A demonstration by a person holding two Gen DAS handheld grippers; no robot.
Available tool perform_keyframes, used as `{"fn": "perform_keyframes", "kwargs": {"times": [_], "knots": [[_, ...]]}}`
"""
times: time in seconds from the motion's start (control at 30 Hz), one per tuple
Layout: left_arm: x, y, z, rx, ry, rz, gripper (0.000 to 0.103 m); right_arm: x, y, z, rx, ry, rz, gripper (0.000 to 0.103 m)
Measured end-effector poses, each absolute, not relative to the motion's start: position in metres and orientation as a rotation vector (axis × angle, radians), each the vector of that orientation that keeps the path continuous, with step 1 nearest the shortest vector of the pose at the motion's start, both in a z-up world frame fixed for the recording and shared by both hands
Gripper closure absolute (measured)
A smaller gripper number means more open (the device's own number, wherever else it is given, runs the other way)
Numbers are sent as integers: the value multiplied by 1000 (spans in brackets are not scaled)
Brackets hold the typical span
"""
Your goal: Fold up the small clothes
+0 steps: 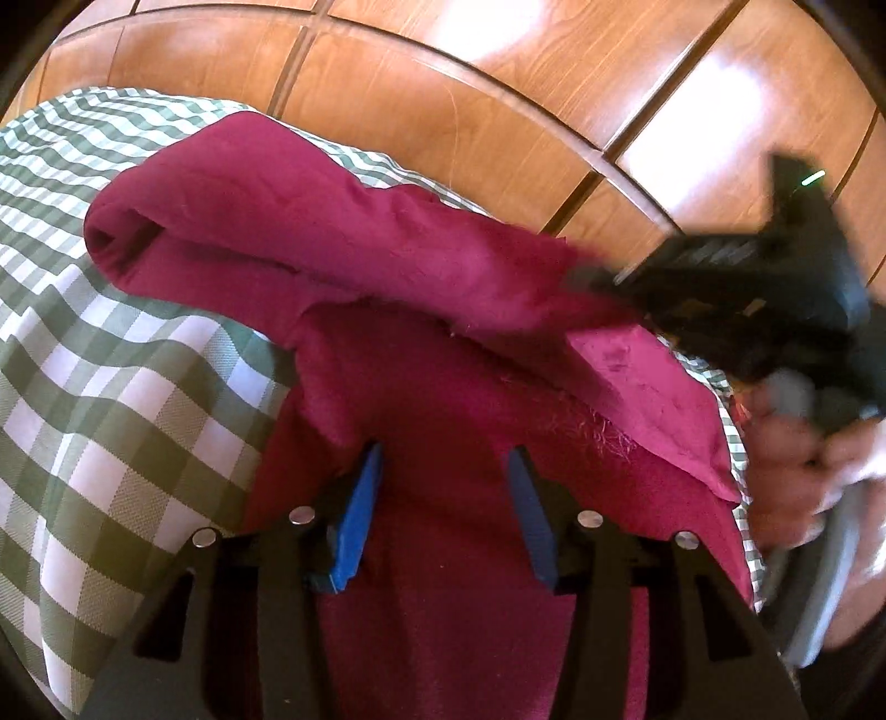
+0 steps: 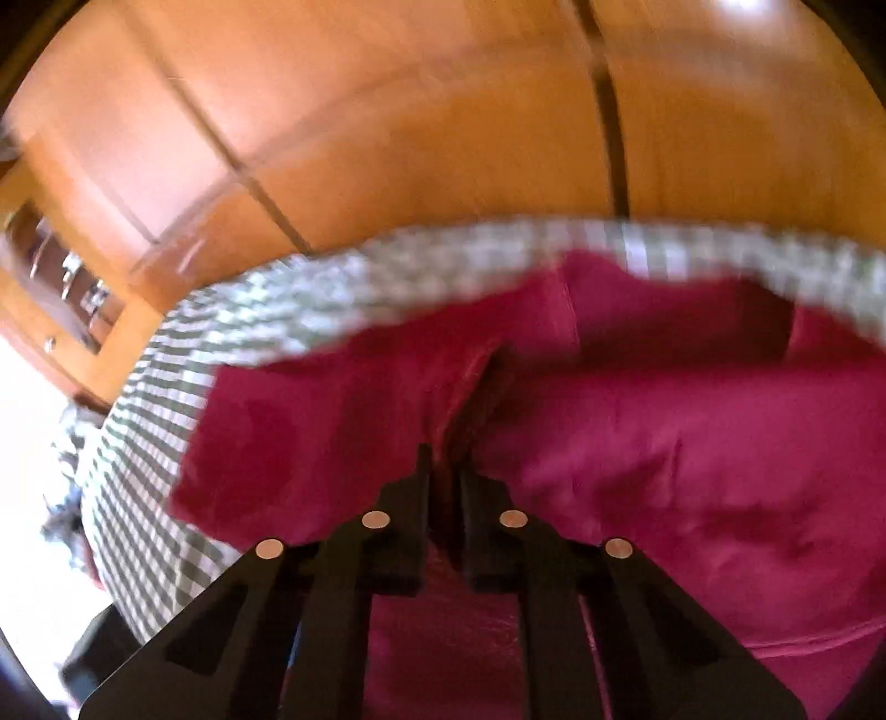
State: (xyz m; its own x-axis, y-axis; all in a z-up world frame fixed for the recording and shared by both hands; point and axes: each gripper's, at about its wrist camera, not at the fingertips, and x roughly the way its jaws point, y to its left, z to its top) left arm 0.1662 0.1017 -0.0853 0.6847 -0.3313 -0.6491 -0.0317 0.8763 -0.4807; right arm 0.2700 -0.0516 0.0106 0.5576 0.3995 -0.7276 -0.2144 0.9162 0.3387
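- Your left gripper (image 1: 446,459) stands wide open, holding nothing, above the magenta garment (image 1: 443,387).
- Your right gripper (image 2: 443,471) is clamped on a garment fold.
- The garment lies on the checked cloth (image 1: 111,360); wooden cabinets (image 1: 498,111) stand at 12 o'clock.

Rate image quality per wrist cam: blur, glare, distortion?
Left wrist view: mostly sharp on the magenta garment and checked cloth; only the right claw is motion-smeared; glare patches on the wooden panels. Right wrist view: blurred throughout, checks smeared, bottom-left corner blown out white. Both: strong fisheye bending, dark corners.
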Motion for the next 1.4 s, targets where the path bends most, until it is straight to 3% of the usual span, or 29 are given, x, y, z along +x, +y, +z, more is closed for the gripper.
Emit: {"fn": "perform_keyframes", "kwargs": {"times": [0.17,0.3,0.8,1.03,1.2,1.23,1.3,1.4], "knots": [[166,103,-84,-489,806,-178,55,242,-83,84,195,719,372,96],[165,102,-84,-488,807,-178,55,225,-125,98,191,670,304,96],[168,95,-80,-461,817,-163,53,205,-279,-60,358,978,-68,96],[162,89,-65,-376,867,-129,53,199,-286,-67,385,967,-41,96],[136,78,-21,-246,755,-181,53,183,-303,-47,424,914,-18,93],[135,77,-13,-230,728,-191,53,181,-305,-44,431,907,-10,88],[142,75,-2,-217,700,-209,49,179,-307,-40,451,902,-1,42],[164,71,4,-200,692,-194,48,186,-308,-38,467,893,-15,41]]}}
